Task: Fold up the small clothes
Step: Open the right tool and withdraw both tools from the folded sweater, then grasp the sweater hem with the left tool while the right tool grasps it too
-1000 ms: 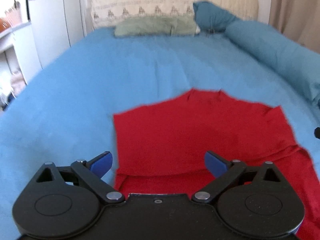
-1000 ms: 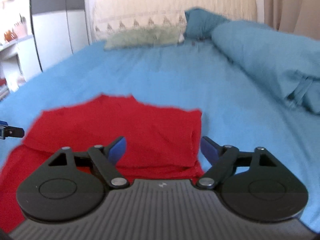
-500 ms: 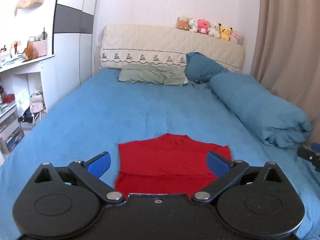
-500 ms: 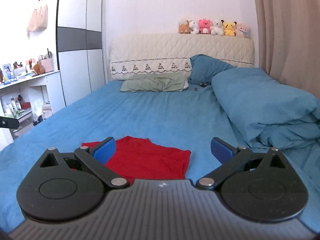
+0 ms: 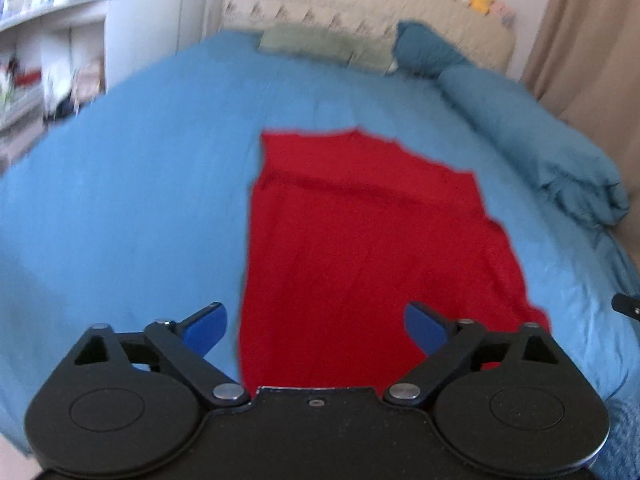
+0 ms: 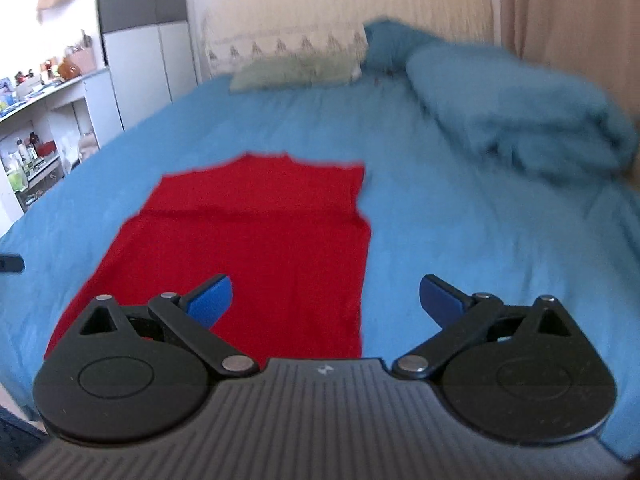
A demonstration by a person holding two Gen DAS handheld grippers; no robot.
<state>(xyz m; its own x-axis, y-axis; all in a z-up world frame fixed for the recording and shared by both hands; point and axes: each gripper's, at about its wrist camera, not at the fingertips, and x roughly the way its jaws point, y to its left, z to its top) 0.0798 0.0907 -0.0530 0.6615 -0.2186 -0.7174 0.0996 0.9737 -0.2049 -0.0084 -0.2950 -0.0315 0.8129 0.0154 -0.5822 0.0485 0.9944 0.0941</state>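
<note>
A red garment (image 5: 360,240) lies flat on the blue bed sheet (image 5: 140,200), its far end folded over in a band. It also shows in the right wrist view (image 6: 260,240). My left gripper (image 5: 316,326) is open and empty, above the garment's near left edge. My right gripper (image 6: 326,300) is open and empty, above the garment's near right edge. The tip of the right gripper (image 5: 628,306) shows at the right border of the left wrist view. The tip of the left gripper (image 6: 10,264) shows at the left border of the right wrist view.
A rolled blue duvet (image 6: 520,112) lies along the right side of the bed. A green pillow (image 6: 296,72) and a blue pillow (image 6: 392,40) lie at the padded headboard (image 6: 340,24). A shelf unit (image 6: 40,128) and a wardrobe (image 6: 140,40) stand at the left.
Both grippers tilted up and away from the garment half a second ago, then came back down low over its near end. Both stay open and empty.
</note>
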